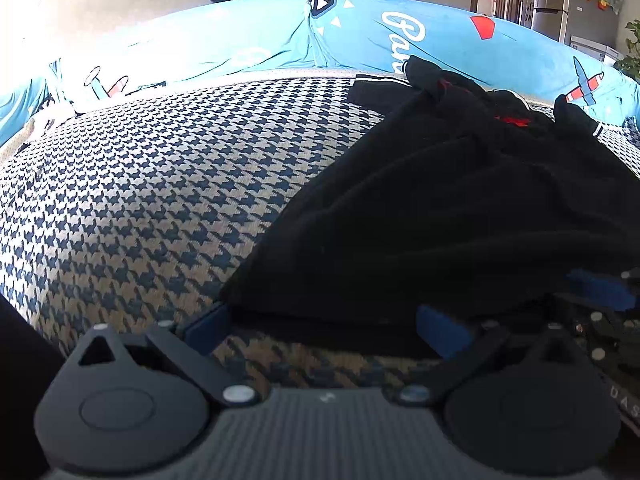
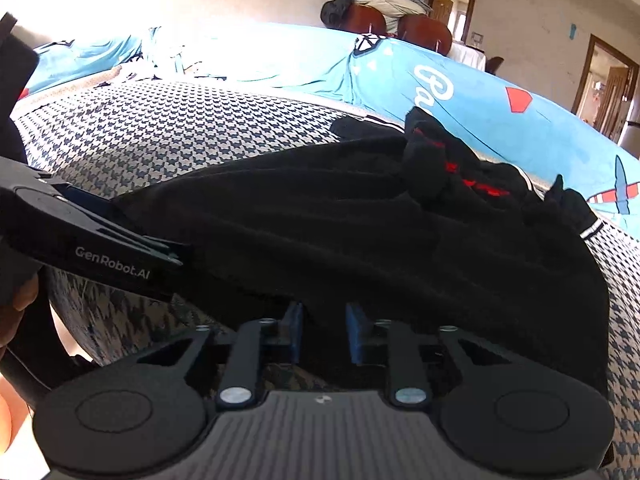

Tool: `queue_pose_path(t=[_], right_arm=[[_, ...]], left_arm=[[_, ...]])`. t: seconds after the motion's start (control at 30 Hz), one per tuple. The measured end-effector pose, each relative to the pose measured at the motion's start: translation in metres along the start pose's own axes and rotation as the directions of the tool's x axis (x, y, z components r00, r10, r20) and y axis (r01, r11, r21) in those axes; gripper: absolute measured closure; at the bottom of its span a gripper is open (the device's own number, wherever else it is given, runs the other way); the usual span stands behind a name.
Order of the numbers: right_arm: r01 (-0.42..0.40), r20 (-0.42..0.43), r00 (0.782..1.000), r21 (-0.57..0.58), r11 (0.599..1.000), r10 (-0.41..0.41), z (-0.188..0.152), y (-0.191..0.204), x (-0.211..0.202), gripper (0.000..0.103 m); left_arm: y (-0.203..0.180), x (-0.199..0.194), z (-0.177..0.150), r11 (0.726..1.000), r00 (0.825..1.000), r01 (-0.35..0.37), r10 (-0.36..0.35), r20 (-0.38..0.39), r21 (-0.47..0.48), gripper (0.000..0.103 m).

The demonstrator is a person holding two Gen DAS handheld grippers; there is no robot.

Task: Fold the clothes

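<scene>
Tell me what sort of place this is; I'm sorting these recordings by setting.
Probably a home living area. A black garment lies on a houndstooth-covered cushion backed by blue printed fabric; behind stand a fridge with magnets and brown chairs.

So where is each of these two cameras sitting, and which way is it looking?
Left wrist: rides the left claw, facing forward and down over the houndstooth cover at the black garment; its open blue pads show.
Right wrist: rides the right claw, facing that garment; its pads pinch the near edge, left claw enters at left.
Shared: garment, cover, blue printed cushion.
</scene>
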State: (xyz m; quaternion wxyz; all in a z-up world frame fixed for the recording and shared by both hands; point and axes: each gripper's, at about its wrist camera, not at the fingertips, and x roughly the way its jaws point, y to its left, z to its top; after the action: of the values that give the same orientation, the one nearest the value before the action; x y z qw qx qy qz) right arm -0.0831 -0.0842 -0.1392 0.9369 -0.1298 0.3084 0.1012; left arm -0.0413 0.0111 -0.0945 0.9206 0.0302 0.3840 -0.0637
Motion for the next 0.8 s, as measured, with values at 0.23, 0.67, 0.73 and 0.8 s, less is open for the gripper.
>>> queue_pose_path(t=[0.23,0.67,0.73,0.8], right_arm=[[-0.050,0.057,0.997,0.053,0.997,0.047,0.001,-0.007,-0.025,0.100],[-0.098,-0.043,0.994,0.074,0.992,0.101,-0.010,-0.011,-0.030,0.098],[-0.102,-0.025,0.994,0.126,0.987,0.106,-0.009,-0.018,-0.033,0.098],[-0.071,0.006,0.997,0.158,0.985,0.071,-0.009,-0.023,-0.040,0.092]], left_arm=[[0.016,-0.012,0.005,0.996,0.997,-0.023,0.029,0.065,-0.087,0.000],[0.013,0.000,0.006,0.997,0.999,-0.048,0.048,0.007,-0.057,0.000],[0.013,0.004,0.005,0.997,0.999,-0.052,0.052,-0.004,-0.065,0.000],[0.012,0.004,0.006,0.996,0.998,-0.056,0.056,-0.007,-0.068,0.000]])
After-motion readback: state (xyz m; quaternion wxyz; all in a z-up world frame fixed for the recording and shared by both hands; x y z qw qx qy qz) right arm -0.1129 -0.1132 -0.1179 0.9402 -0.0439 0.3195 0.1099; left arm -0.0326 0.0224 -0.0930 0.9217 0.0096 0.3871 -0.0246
